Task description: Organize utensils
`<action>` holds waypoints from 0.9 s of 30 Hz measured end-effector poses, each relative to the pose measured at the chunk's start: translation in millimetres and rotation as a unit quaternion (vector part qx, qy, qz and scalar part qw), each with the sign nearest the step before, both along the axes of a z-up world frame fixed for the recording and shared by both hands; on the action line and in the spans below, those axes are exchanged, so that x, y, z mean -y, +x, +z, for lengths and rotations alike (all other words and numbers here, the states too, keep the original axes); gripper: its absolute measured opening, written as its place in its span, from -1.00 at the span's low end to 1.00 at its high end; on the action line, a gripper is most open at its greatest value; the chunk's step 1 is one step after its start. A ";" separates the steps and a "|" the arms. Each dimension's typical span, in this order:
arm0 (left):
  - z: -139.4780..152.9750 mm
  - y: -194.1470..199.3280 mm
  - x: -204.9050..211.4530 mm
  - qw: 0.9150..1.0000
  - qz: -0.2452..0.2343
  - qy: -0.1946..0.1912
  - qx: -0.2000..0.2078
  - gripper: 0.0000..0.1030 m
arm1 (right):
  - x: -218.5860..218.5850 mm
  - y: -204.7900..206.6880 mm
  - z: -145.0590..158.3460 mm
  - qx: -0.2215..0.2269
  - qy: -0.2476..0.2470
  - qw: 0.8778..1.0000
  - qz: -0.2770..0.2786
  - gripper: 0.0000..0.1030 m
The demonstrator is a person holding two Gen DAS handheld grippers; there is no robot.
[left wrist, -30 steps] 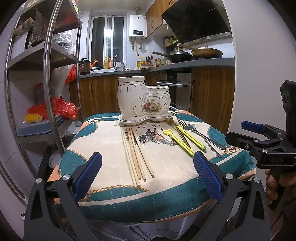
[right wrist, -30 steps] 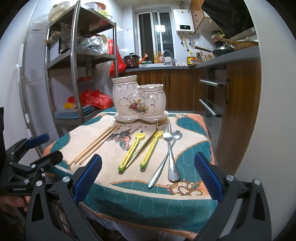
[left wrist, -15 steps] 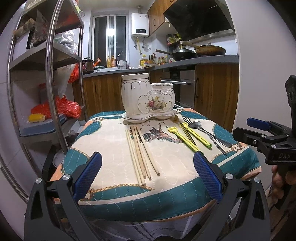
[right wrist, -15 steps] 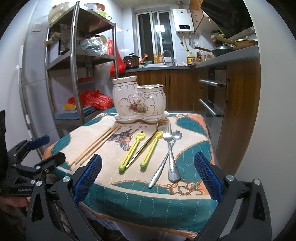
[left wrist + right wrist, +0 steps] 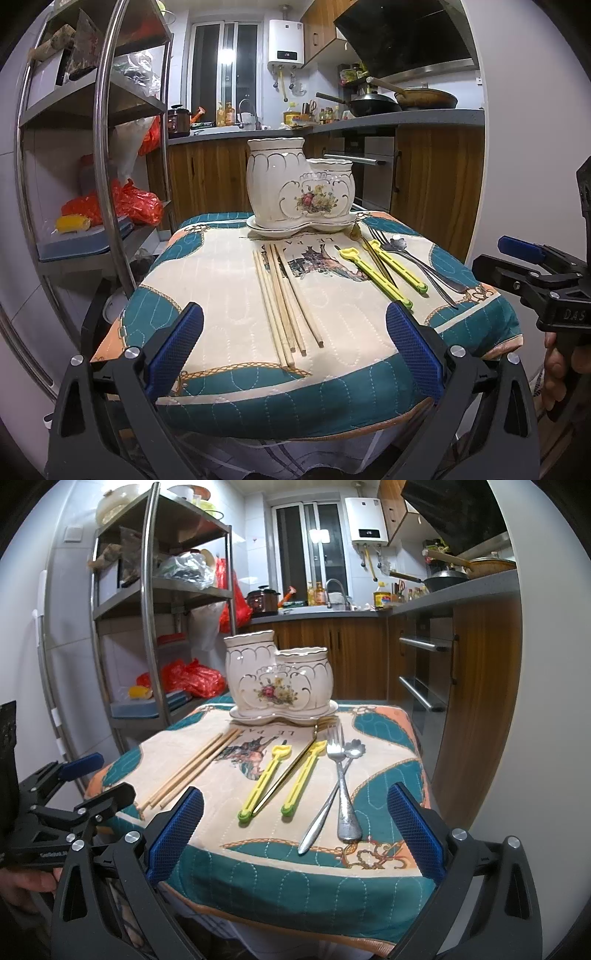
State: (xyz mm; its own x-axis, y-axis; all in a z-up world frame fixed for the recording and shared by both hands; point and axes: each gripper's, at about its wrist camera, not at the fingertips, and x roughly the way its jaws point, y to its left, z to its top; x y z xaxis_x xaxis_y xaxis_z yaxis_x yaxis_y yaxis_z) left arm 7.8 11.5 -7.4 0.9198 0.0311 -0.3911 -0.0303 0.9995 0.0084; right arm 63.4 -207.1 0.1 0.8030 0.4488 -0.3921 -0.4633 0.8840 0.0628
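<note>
A white ceramic two-pot utensil holder (image 5: 300, 192) (image 5: 277, 679) stands on its saucer at the far side of a small cloth-covered table (image 5: 221, 295) (image 5: 376, 775). Several wooden chopsticks (image 5: 286, 301) (image 5: 188, 771) lie left of centre. Two yellow plastic utensils (image 5: 376, 273) (image 5: 264, 781), a gold-coloured one (image 5: 291, 768), a metal fork (image 5: 341, 782) and a metal spoon (image 5: 332, 797) lie to the right. My left gripper (image 5: 293, 345) is open and empty at the near edge, in front of the chopsticks. My right gripper (image 5: 291, 827) is open and empty at the near edge, in front of the yellow utensils.
A steel shelving rack (image 5: 107, 147) (image 5: 147, 609) with red bags stands left of the table. Wooden kitchen cabinets and an oven (image 5: 424, 672) are behind and to the right. A white wall (image 5: 535, 110) rises on the right.
My left gripper has shifted left and a little closer, so the table sits more to the right in its view. The right gripper has barely moved. Nothing on the table moved.
</note>
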 end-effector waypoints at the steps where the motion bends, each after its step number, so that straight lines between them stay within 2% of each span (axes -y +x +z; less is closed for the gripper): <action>1: -0.2 0.4 0.1 1.000 0.000 -0.002 0.000 0.89 | -1.0 -1.6 0.9 -0.001 0.000 1.000 0.000 0.92; 18: -0.9 0.5 0.5 1.000 -0.005 -0.009 0.003 0.89 | -3.1 -3.9 2.4 -0.001 0.001 1.000 0.000 0.92; 27: -0.6 0.9 3.1 1.000 -0.005 0.003 0.004 0.89 | -2.2 -2.9 2.1 -0.001 0.001 1.000 -0.001 0.92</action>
